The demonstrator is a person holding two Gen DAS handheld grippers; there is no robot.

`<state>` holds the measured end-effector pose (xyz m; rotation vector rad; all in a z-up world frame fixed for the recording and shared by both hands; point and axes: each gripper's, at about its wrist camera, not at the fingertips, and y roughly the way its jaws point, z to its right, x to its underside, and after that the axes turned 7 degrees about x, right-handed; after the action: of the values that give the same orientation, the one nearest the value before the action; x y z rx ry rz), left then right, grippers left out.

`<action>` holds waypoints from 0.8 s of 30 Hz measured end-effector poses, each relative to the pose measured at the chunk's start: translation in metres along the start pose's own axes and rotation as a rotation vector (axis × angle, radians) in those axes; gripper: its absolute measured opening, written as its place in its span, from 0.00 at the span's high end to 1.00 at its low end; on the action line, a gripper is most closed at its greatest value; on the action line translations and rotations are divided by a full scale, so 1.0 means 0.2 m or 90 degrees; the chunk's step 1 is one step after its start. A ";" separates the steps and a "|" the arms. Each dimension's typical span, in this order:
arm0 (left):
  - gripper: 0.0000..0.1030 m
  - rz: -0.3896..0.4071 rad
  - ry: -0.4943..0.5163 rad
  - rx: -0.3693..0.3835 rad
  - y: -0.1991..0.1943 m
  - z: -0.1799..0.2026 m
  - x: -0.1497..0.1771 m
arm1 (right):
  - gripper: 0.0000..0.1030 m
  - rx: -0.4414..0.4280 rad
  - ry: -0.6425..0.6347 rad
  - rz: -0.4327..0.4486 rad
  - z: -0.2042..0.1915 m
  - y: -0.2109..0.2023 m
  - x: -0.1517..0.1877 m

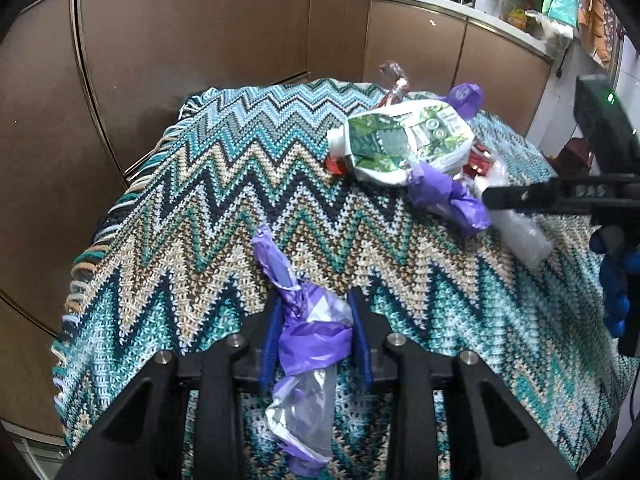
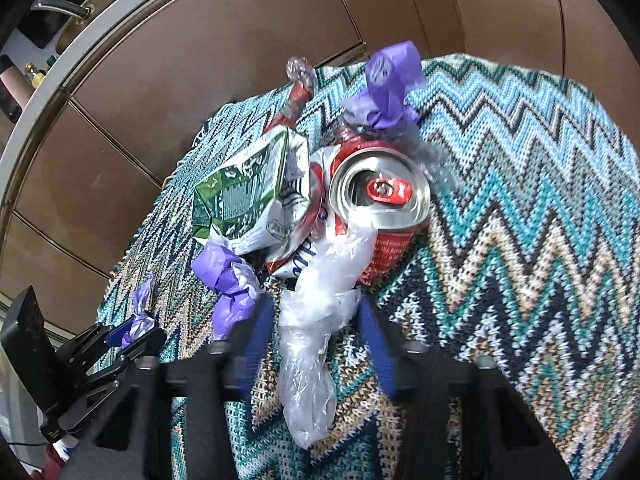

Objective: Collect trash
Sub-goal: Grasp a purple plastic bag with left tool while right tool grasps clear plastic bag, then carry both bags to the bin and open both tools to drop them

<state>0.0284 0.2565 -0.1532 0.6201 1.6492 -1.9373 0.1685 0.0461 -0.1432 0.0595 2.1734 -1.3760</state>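
Purple wrapper sits clamped in the left hand-held gripper, clear plastic clamped in the right hand-held gripper, over the zigzag blanket.

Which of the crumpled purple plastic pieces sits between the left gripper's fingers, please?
The long twisted purple plastic piece lying alone in front, clear of the pile; the others touch the green-and-white carton.

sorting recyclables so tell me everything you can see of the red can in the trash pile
The red can looks like thin aluminium, red with white print on its side and a silver top with a red pull tab. It lies tipped over on the zigzag knit cloth, top end facing the right wrist camera. Its wall looks dented. A crumpled green carton presses against one side, purple plastic sits behind it, and a clear plastic bag between the right claw's fingers drapes over its lower rim.
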 end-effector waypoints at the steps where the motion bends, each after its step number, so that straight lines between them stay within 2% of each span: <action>1: 0.72 0.002 -0.003 0.005 -0.01 0.00 0.00 | 0.69 -0.004 0.002 0.003 0.01 -0.01 0.01; 7: 0.72 0.035 0.001 0.056 -0.15 0.06 -0.02 | 0.70 -0.023 -0.002 0.046 0.07 -0.23 0.09; 12: 0.72 0.053 0.030 0.085 -0.25 0.20 -0.11 | 0.70 -0.020 -0.002 0.096 0.13 -0.48 0.18; 17: 0.72 0.048 0.108 0.132 -0.27 0.55 -0.23 | 0.70 0.019 0.022 0.153 0.33 -0.76 0.28; 19: 0.72 0.039 0.135 0.158 -0.24 0.70 -0.28 | 0.70 0.058 0.039 0.178 0.46 -0.88 0.33; 24: 0.72 -0.009 0.231 0.246 -0.09 1.25 -0.42 | 0.70 0.186 0.112 0.228 0.86 -1.16 0.51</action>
<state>0.0775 0.0189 -0.0471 1.1705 1.4810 -2.2784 0.0824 -0.2350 -0.0550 0.6683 1.9554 -1.5039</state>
